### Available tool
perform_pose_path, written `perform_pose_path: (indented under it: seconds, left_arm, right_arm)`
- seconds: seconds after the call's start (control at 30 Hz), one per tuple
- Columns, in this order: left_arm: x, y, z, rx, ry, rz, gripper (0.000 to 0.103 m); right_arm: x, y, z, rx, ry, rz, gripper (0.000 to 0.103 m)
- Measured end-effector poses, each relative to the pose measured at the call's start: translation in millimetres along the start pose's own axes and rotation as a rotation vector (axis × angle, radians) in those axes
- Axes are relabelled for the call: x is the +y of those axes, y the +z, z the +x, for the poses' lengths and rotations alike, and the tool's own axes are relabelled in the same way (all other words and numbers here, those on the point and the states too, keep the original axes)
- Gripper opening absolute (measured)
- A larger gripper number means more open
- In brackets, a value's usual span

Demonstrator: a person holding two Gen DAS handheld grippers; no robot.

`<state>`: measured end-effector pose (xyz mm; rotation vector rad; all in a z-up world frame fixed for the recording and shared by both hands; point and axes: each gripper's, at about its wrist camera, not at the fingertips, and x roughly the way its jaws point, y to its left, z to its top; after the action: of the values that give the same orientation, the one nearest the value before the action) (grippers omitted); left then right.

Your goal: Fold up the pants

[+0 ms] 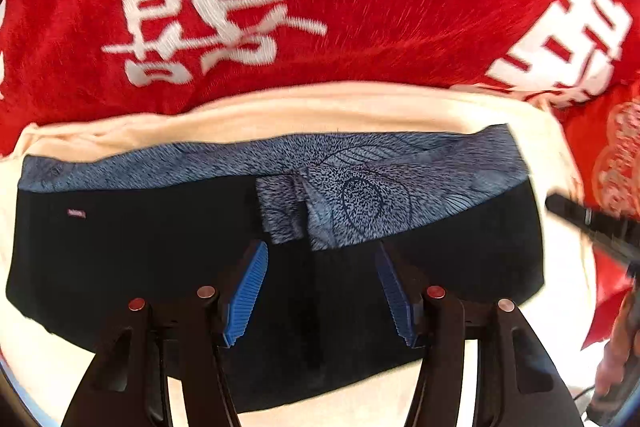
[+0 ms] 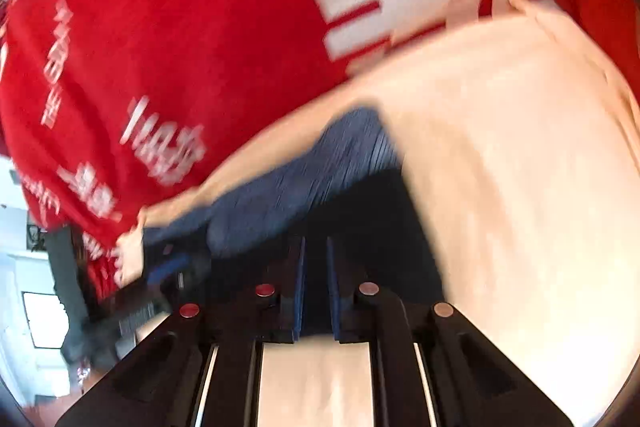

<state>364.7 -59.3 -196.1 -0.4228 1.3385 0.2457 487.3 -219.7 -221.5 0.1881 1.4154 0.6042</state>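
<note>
Pants point(image 1: 140, 251), black with a blue patterned waistband, lie folded on a cream cloth point(image 1: 280, 107) over a red blanket point(image 1: 380, 7). In the left wrist view the left gripper point(image 1: 320, 291) hovers wide above their near edge; it should descend squarely before pinching. In the blurred right wrist view the right gripper point(image 2: 316, 291) has narrow fingers at the dark fabric; whether they hold it, I cannot tell.

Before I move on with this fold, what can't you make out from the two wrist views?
- Near hem of the folded black pants with blue patterned lining: left wrist view, covered by the left gripper, which is open.
- Whether the right gripper pinches cloth: right wrist view, motion blur; pads nearly closed.
- White lettering on the red plush blanket: right wrist view, blurred, unreadable.
</note>
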Motion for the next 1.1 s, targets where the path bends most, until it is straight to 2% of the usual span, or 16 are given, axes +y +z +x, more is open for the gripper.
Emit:
perform_pose_path:
  seconds: [0.03, 0.1, 0.17, 0.2, 0.27, 0.3, 0.4, 0.53, 0.6, 0.7, 0.77, 0.83, 1.1]
  left_arm:
    - [-1.3, -0.4, 4.7, 0.003, 0.019, -0.009, 0.058]
    - [-3.7, -4.9, 24.1, 0.032, 0.071, -0.034, 0.061]
    - [-1.1, -11.2, 35.0, 0.043, 0.094, -0.052, 0.078]
    - [0.6, -13.5, 36.2, 0.028, 0.105, -0.058, 0.082]
    - [4.3, -15.7, 38.0, 0.008, 0.128, -0.051, 0.100]
    - [6.6, -15.8, 40.8, 0.016, 0.140, -0.051, 0.103]
    - [13.0, -17.2, 42.3, 0.023, 0.116, -0.052, 0.103]
    - [14.1, -17.0, 38.3, 0.031, 0.120, -0.053, 0.103]
    - [6.6, -15.9, 37.6, 0.035, 0.132, -0.055, 0.103]
    - [8.2, -20.1, 27.2, 0.039, 0.147, -0.043, 0.103]
    - [12.9, -26.0, 20.1, 0.038, 0.147, -0.044, 0.103]
    - [20.4, -29.9, 14.3, 0.039, 0.149, -0.051, 0.103]
    - [62.3, -45.0, -5.9, 0.032, 0.183, -0.082, 0.103]
  right_arm:
    - [1.3, 9.8, 10.0, 0.011, -0.016, -0.034, 0.012]
    - [5.5, 16.8, 45.8, 0.088, -0.049, -0.100, 0.012]
    - [7.4, 5.8, 69.0, 0.151, -0.058, -0.131, 0.012]
    - [11.2, -1.4, 70.4, 0.133, -0.051, -0.150, 0.012]
    - [11.9, -12.0, 68.1, 0.147, -0.013, -0.154, 0.012]
    - [10.0, -16.0, 66.8, 0.156, 0.003, -0.144, 0.012]
    - [6.9, -32.1, 62.2, 0.182, 0.020, -0.138, 0.012]
    - [12.5, -44.9, 55.6, 0.214, 0.017, -0.130, 0.012]
    - [16.1, -49.4, 48.7, 0.203, 0.004, -0.124, 0.013]
    - [21.6, -53.2, 40.4, 0.191, 0.000, -0.112, 0.026]
    - [25.4, -55.6, 35.1, 0.188, -0.006, -0.117, 0.042]
    - [34.1, -58.8, 32.3, 0.187, -0.028, -0.143, 0.048]
    - [80.8, -78.0, 46.3, 0.205, -0.074, -0.234, 0.051]
